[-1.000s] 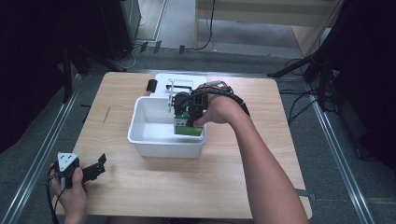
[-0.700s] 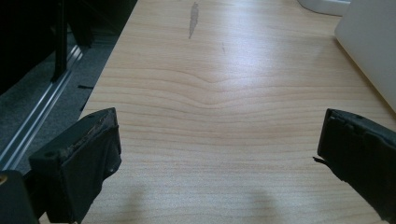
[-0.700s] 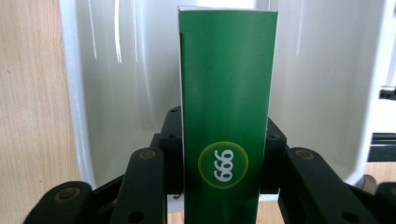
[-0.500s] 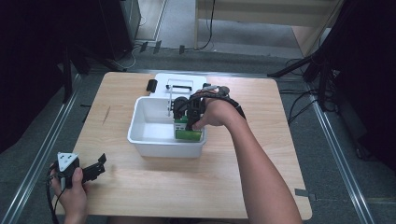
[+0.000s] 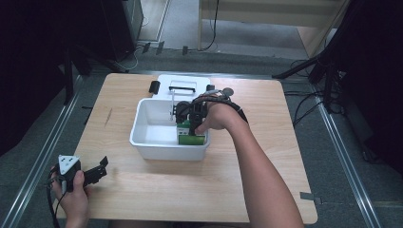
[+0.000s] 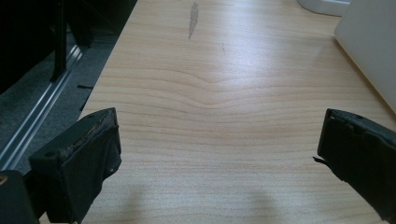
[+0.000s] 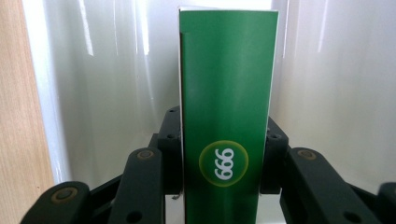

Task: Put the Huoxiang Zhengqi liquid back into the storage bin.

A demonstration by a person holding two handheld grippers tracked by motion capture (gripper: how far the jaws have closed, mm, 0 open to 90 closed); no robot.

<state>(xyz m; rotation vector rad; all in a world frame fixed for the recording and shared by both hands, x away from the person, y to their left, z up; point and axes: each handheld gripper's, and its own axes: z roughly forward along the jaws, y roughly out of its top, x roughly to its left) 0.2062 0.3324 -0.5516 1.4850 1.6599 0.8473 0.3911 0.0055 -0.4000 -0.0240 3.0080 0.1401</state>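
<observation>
High cam overhead facing table (image 5: 142,190), tool cams close (both share bin (image 5: 142,128))

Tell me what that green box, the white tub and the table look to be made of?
The tall green box with the 999 badge looks like thin printed cardboard: sharp folded edges, a satin sheen. The white rectangular tub seems to be glossy plastic, its walls streaked with light reflections. The pale tabletop shows wood grain, though it may be laminate or veneer.
</observation>
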